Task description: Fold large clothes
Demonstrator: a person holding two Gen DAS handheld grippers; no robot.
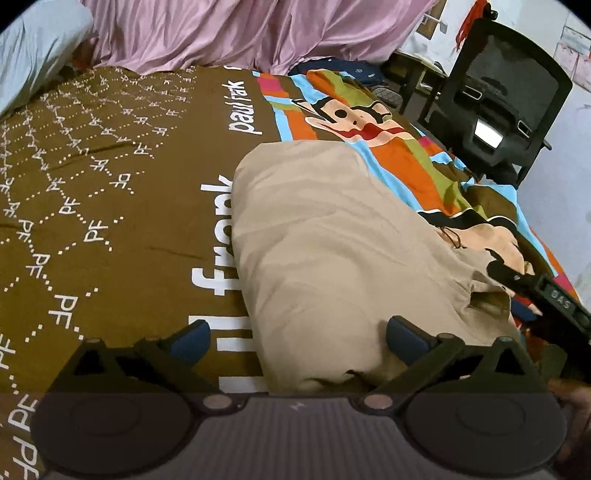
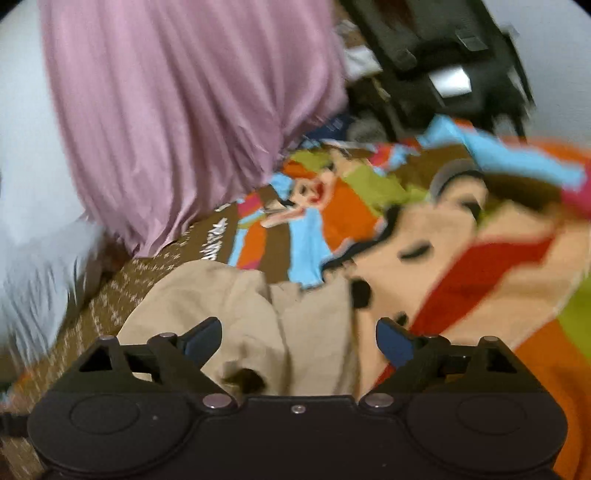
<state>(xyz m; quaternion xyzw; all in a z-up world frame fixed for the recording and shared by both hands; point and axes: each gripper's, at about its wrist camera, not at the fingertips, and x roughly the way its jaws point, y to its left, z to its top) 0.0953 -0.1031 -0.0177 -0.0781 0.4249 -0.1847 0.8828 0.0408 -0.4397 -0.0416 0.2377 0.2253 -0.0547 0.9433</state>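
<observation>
A beige garment [image 1: 332, 251] lies folded in a long bundle on the bed. My left gripper [image 1: 297, 339] is open, its blue-padded fingers standing either side of the garment's near end, holding nothing. The right gripper shows in the left wrist view as a black bar [image 1: 535, 291] beside the garment's right edge. In the blurred right wrist view, the right gripper [image 2: 297, 341] is open above the beige garment [image 2: 236, 302], with nothing between its fingers.
The bed carries a brown printed cover [image 1: 110, 177] with a colourful cartoon monkey panel [image 1: 369, 122]. A pink curtain [image 1: 240, 33] hangs behind the bed. A black office chair [image 1: 506, 96] stands at the far right. A pale blue pillow [image 1: 33, 48] lies far left.
</observation>
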